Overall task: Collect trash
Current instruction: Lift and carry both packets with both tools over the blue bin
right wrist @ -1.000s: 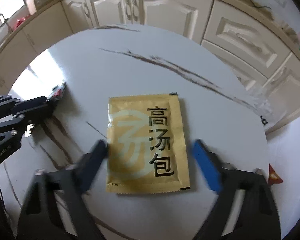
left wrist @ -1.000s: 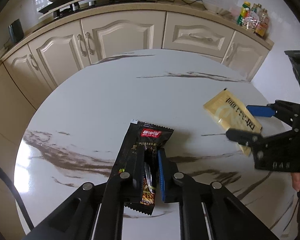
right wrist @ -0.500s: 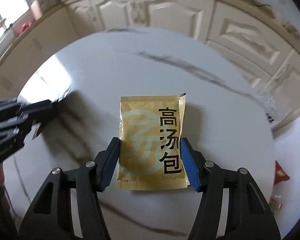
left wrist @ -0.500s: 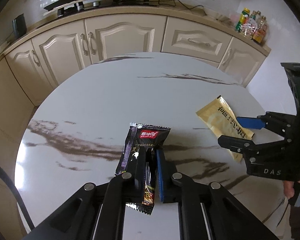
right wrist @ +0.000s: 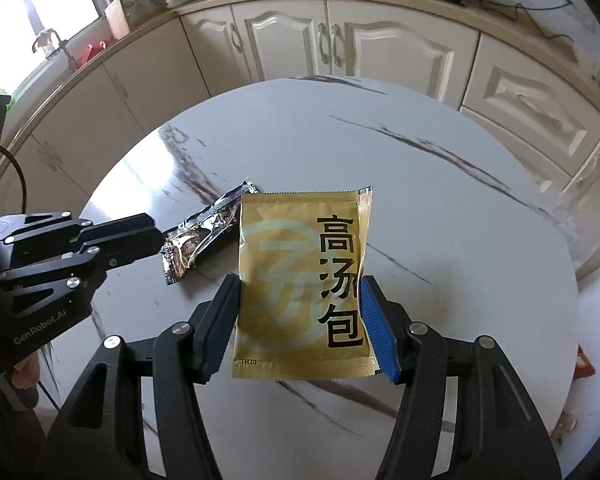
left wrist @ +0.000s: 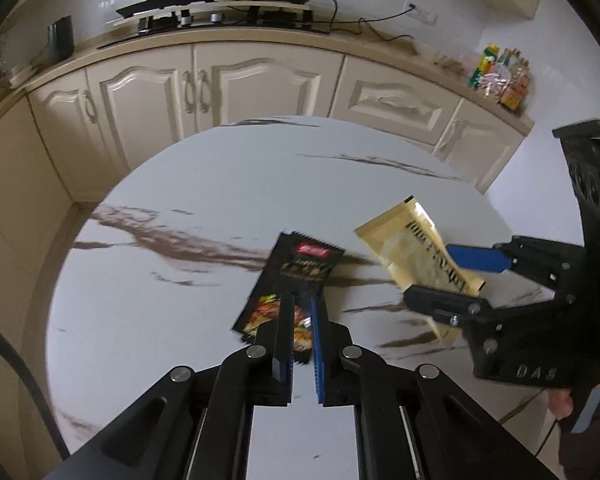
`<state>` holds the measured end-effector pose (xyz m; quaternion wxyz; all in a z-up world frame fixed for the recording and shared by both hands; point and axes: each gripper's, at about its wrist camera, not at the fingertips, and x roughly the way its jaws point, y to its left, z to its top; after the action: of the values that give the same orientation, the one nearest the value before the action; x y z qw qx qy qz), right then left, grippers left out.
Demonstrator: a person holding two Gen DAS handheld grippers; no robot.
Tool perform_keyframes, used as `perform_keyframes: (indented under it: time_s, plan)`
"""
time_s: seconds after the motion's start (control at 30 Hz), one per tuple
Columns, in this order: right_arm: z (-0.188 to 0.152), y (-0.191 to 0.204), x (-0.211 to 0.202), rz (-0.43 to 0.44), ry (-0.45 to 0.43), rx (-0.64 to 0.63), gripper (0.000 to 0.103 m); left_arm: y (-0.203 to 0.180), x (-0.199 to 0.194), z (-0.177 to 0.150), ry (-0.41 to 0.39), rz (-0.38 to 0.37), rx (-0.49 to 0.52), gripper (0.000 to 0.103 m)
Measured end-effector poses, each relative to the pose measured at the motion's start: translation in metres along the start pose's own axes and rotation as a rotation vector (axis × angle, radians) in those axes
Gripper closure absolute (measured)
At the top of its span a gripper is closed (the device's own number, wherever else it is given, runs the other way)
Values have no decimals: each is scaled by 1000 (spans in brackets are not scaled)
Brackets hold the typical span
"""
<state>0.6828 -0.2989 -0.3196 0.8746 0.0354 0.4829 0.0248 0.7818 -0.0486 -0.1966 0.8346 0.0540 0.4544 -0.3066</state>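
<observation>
Right wrist view: I am pinching the gold packet (right wrist: pixel 300 284) in my right claw (right wrist: pixel 300 316) above the desk (right wrist: pixel 460 208). My left claw (left wrist: pixel 302 336) is clamping the black wrapper (left wrist: pixel 300 276). Both lifted; next, carrying them to a bin.

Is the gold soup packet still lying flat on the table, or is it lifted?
Lifted. The right gripper clamps the gold soup packet by its side edges, and the left wrist view shows it tilted above the marble table.
</observation>
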Motion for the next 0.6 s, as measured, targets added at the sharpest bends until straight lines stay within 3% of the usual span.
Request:
perform_keyframes:
  time_s: [0.07,0.17,0.47,0.6]
  plan:
    - [-3,-1,-1,-4,-1,4,46,-4,11,2,37,-18,41,88]
    - [-7,-4,-1,-4,4,11,46,-6,28,5,74,41,81,73]
    - [-3,-27,2,9,3,44,45,-12,52,21,89,74,111,63]
    - [-1,-35,0,22,0,55,45,-18,59,23,83,100,128,65]
